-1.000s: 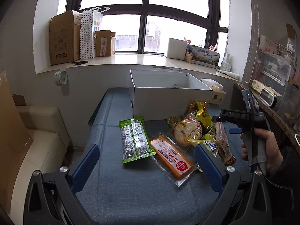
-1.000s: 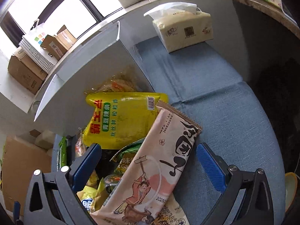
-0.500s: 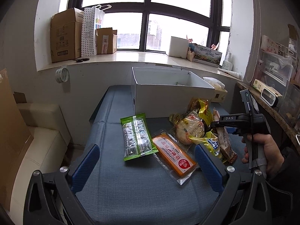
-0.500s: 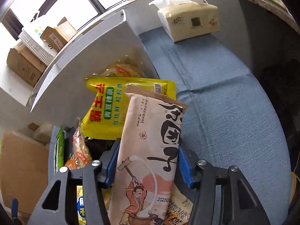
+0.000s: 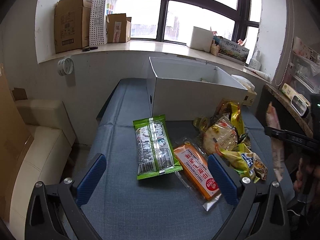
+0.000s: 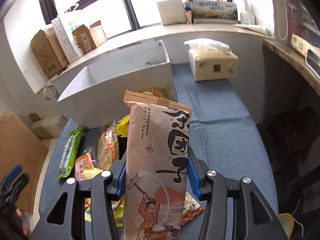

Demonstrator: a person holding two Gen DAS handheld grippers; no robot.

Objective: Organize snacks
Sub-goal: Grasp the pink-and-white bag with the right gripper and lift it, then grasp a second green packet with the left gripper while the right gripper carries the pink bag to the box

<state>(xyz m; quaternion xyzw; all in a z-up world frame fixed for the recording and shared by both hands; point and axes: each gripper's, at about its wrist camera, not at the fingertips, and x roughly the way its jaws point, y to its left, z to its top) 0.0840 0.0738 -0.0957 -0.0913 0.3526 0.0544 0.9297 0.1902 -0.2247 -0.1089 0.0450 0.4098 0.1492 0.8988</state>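
My right gripper (image 6: pixel 157 178) is shut on a long beige snack packet (image 6: pixel 158 152) and holds it upright above the pile; the packet also shows in the left wrist view (image 5: pixel 275 138). My left gripper (image 5: pixel 157 177) is open and empty over the blue cloth, near a green packet (image 5: pixel 153 147) and an orange packet (image 5: pixel 197 172). A heap of yellow and clear snack bags (image 5: pixel 226 138) lies to the right. The open white box (image 5: pixel 192 94) stands behind them; it also shows in the right wrist view (image 6: pixel 122 84).
A tissue box (image 6: pixel 213 64) sits on the blue cloth right of the white box. Cardboard boxes (image 5: pixel 72 20) and a dotted bag stand on the windowsill. A cream seat (image 5: pixel 40 140) is at the left, a dark counter (image 6: pixel 290 60) at the right.
My right gripper closed on the beige packet and lifted it up off the pile, tilting it upright. My left gripper stayed open and barely moved.
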